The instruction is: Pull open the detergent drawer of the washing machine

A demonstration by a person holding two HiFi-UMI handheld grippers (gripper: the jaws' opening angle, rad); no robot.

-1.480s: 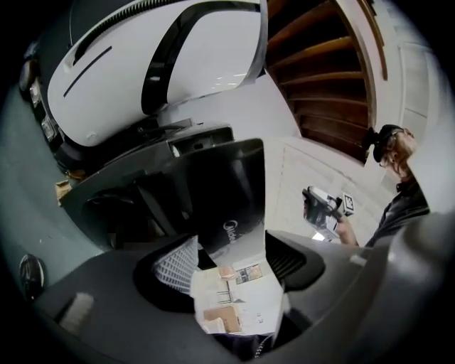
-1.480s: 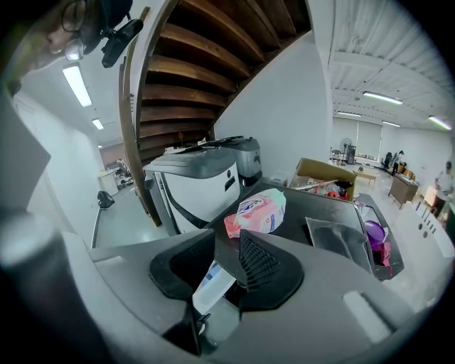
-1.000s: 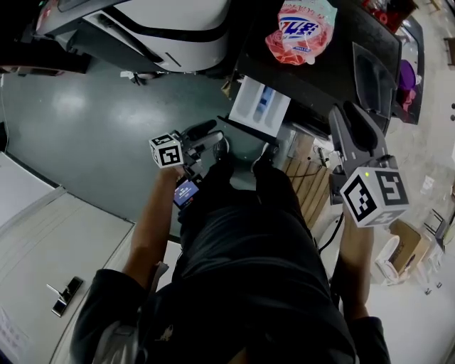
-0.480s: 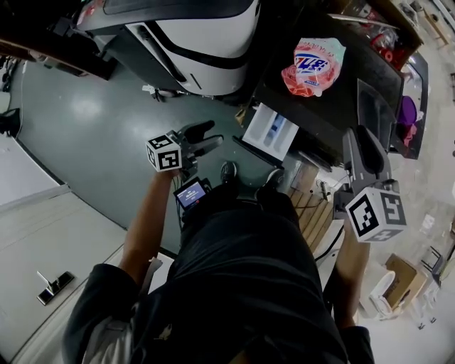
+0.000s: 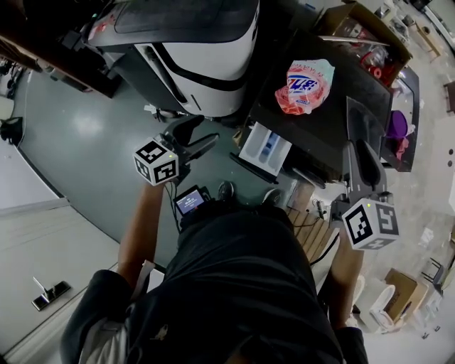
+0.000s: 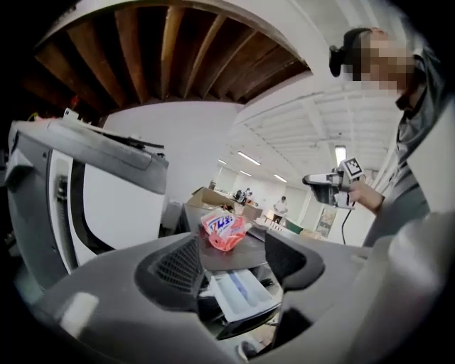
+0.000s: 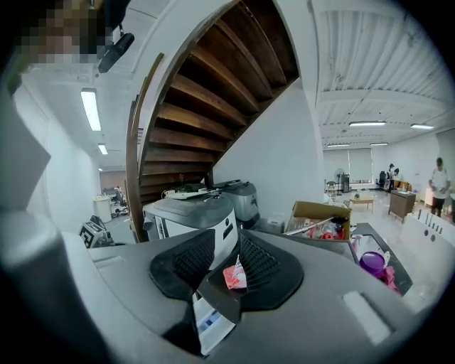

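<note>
left gripper: fingers spread, nothing between them, touching nothing. It hangs in the air left of the detergent drawer, apart from it.

right gripper: fingers apart with a narrower gap, also empty. It's in the air right of the drawer, near the right end of the washing machine.

The drawer stands pulled out of the washer front: a white tray with a blue insert, open side up. In the head view it sits between the two grippers, and each gripper view sees it through its own finger gap.

Around it:
- pink detergent bag lies on the dark washer top, on the far side of the drawer
- big white appliance stands just left of the washer
- open cardboard box at far right
- wooden slats on the floor by the person's shoes, near side of the drawer
</note>
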